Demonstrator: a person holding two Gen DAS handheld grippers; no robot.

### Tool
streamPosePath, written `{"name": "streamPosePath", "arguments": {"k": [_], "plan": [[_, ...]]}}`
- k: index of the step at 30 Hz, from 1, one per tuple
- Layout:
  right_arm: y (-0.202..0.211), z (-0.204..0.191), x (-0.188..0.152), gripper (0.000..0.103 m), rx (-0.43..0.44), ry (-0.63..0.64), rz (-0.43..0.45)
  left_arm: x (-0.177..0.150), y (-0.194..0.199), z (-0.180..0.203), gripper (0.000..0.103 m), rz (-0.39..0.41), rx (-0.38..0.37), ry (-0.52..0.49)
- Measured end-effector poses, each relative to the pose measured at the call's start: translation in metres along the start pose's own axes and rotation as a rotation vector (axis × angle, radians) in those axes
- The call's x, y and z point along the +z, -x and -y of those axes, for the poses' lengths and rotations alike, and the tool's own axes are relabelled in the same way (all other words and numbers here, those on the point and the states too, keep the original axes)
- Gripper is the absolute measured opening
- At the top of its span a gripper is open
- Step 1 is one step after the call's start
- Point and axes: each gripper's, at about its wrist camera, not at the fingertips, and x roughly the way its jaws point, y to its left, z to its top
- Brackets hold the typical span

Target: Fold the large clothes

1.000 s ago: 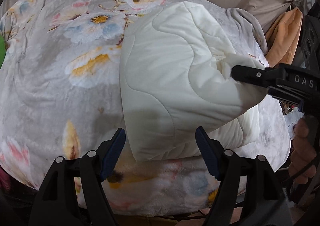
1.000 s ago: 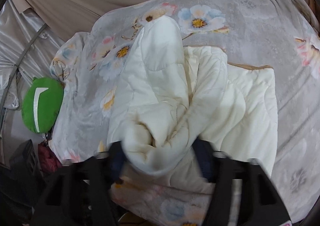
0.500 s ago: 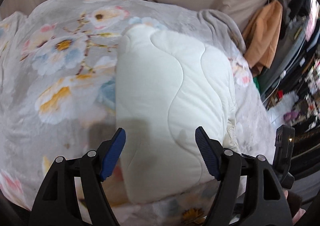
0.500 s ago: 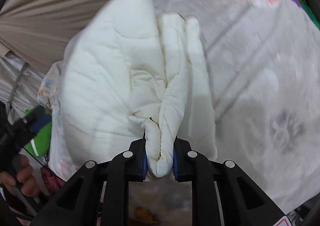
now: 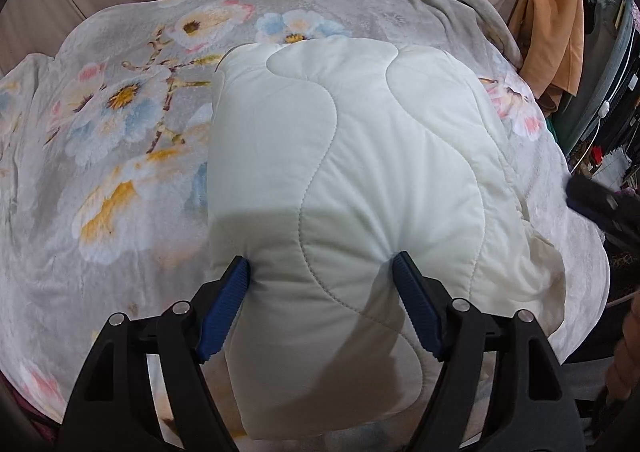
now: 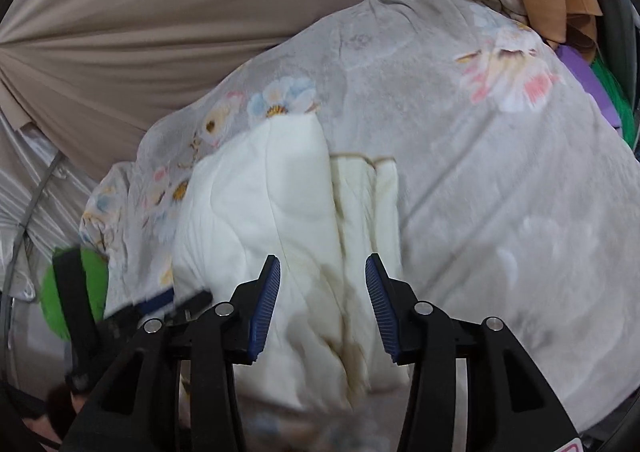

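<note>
White quilted garment (image 5: pixel 352 188): you have just let go of the fold and it now rests flat on the floral blanket (image 5: pixel 120 156).

On the left, your left claw (image 5: pixel 320 308) is wide open and pushed down over the near end of the bundle; both blue pads (image 5: pixel 224 308) dent the padding from the sides, but I cannot tell if they really grip or only press. On the right, your right claw (image 6: pixel 322 308) half a second ago pinched a bunched edge of the garment; its jaws have just been opening, and now the pads stand apart with the cloth below them, not held. I judge that this fold is finished; the layered edges at the right side look uneven and may need smoothing.
</note>
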Motion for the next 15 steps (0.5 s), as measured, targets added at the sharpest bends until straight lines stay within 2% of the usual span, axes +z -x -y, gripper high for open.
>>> {"name": "streamPosePath", "arguments": {"k": [3, 5, 6, 7, 8, 9, 13, 15], "plan": [[-0.04, -0.009, 0.016, 0.046, -0.026, 0.008, -0.051, 0.002, 0.001, -0.003, 0.072, -0.003, -0.004, 0.006], [-0.062, -0.015, 0.014, 0.046, -0.033, 0.017, -0.087, 0.003, 0.003, -0.004, 0.072, -0.003, -0.004, 0.012], [-0.07, -0.017, 0.014, 0.044, -0.029, 0.026, -0.1, 0.003, 0.004, -0.005, 0.072, -0.002, -0.003, 0.016], [-0.076, -0.018, 0.012, 0.032, -0.017, 0.028, -0.108, 0.003, 0.004, -0.005, 0.072, -0.002, -0.003, 0.018], [-0.077, -0.02, 0.011, 0.024, 0.005, 0.026, -0.11, 0.004, 0.005, -0.007, 0.072, -0.004, -0.004, 0.021], [-0.072, -0.022, 0.01, 0.011, 0.026, 0.03, -0.094, 0.004, 0.006, -0.007, 0.072, -0.007, -0.007, 0.024], [-0.033, -0.029, 0.011, 0.005, 0.07, 0.049, 0.022, 0.007, 0.015, -0.011, 0.069, -0.004, -0.027, 0.047], [-0.021, -0.025, 0.008, 0.005, 0.055, 0.05, 0.051, 0.009, 0.025, -0.012, 0.069, 0.017, -0.04, 0.057]]}}
